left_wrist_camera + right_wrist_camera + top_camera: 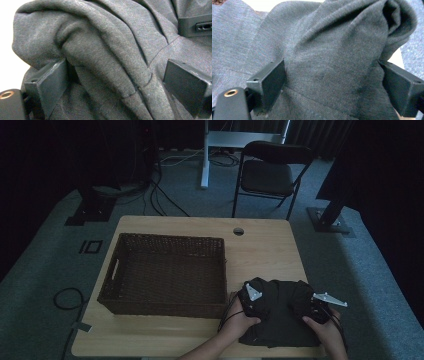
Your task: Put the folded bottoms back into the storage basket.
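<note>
A dark grey garment lies bunched at the front right of the wooden table. My left gripper rests on its left side and my right gripper on its right side, each held in a hand. In the left gripper view the left gripper has its jaws wide apart, with a thick fold of the cloth rising between them. The right gripper likewise straddles a raised hump of the fabric, jaws spread and touching its sides.
A brown wicker basket with nothing in it stands on the table's left half, close to the garment. A round cable hole sits near the far edge. A black chair and floor cables lie beyond the table.
</note>
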Tool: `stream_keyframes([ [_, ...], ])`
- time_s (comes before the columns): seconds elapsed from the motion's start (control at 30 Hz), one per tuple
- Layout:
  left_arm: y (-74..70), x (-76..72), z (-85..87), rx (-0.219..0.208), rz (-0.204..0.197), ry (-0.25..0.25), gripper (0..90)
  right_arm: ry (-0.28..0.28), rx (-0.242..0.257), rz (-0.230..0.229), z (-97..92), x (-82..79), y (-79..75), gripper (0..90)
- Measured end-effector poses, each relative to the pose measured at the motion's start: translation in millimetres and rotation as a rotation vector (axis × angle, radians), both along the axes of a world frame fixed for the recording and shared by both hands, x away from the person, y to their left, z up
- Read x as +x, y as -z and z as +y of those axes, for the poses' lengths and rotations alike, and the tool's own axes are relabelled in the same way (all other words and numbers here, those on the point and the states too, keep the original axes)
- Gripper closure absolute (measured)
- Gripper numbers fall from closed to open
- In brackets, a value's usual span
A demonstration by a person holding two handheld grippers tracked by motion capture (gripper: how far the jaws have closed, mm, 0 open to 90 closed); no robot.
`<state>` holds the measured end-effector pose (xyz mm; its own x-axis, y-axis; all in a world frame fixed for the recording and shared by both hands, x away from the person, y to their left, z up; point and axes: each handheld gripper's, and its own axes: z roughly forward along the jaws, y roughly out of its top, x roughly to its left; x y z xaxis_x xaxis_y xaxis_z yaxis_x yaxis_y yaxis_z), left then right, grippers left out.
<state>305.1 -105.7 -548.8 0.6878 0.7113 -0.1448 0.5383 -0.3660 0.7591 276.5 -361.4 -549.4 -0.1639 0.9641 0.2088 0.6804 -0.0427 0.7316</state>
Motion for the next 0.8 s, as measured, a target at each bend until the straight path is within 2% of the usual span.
stream_keyframes([
  [0.03,0.0,0.0,0.0,0.0,0.0,0.0,7.3,0.0,0.0,0.0,0.0,0.0,0.0,11.5],
  [0.07,-0.3,0.3,-1.3,0.007,-0.01,0.025,10.9,-0.002,0.008,0.014,-0.1,1.1,0.2,13.7],
  [0.1,-0.6,0.0,-1.5,0.0,-0.015,0.057,17.7,-0.01,0.004,0.016,0.6,1.3,-0.3,17.8],
  [0.13,-0.3,-1.0,-2.5,-0.026,0.003,0.068,29.8,-0.032,0.012,0.025,1.1,1.0,-1.9,27.1],
  [0.17,-0.3,-1.0,-2.5,-0.026,0.003,0.068,36.6,-0.032,0.012,0.025,1.1,1.0,-1.9,27.1],
  [0.2,-0.5,-1.9,-4.1,-0.029,-0.001,0.075,36.6,-0.046,0.037,0.043,1.2,0.9,-4.1,36.9],
  [0.23,-1.9,-2.3,-5.9,-0.069,0.039,0.079,53.7,-0.056,0.059,0.051,4.6,-0.1,-6.3,49.7],
  [0.3,-4.4,-2.0,-7.5,-0.07,0.049,0.076,63.7,-0.042,0.039,0.045,8.7,-1.5,-8.1,52.9],
  [0.33,-4.4,-2.0,-7.5,-0.07,0.049,0.076,66.1,-0.046,0.021,0.034,10.4,-2.7,-9.5,55.2],
  [0.37,-5.8,-2.6,-8.9,-0.058,0.045,0.078,66.1,-0.046,0.021,0.034,10.4,-2.7,-9.5,55.2],
  [0.4,-8.6,-4.1,-11.1,-0.038,0.032,0.083,68.6,-0.034,-0.003,0.038,14.3,-3.7,-12.5,58.0],
  [0.47,-11.3,-4.5,-11.2,-0.037,0.04,0.087,69.9,-0.019,0.009,0.055,14.7,-3.5,-17.2,59.9],
  [0.5,-13.0,-4.6,-11.0,-0.037,0.04,0.089,70.2,-0.03,-0.006,0.06,15.5,-3.4,-18.7,60.1],
  [0.63,-22.0,-5.2,-10.6,-0.03,0.047,0.11,71.4,-0.037,-0.01,0.052,16.7,-5.4,-24.9,61.4],
  [0.8,-34.7,-5.1,-8.9,-0.065,0.055,0.117,71.5,-0.03,0.011,0.026,14.6,-8.9,-34.0,61.9],
])
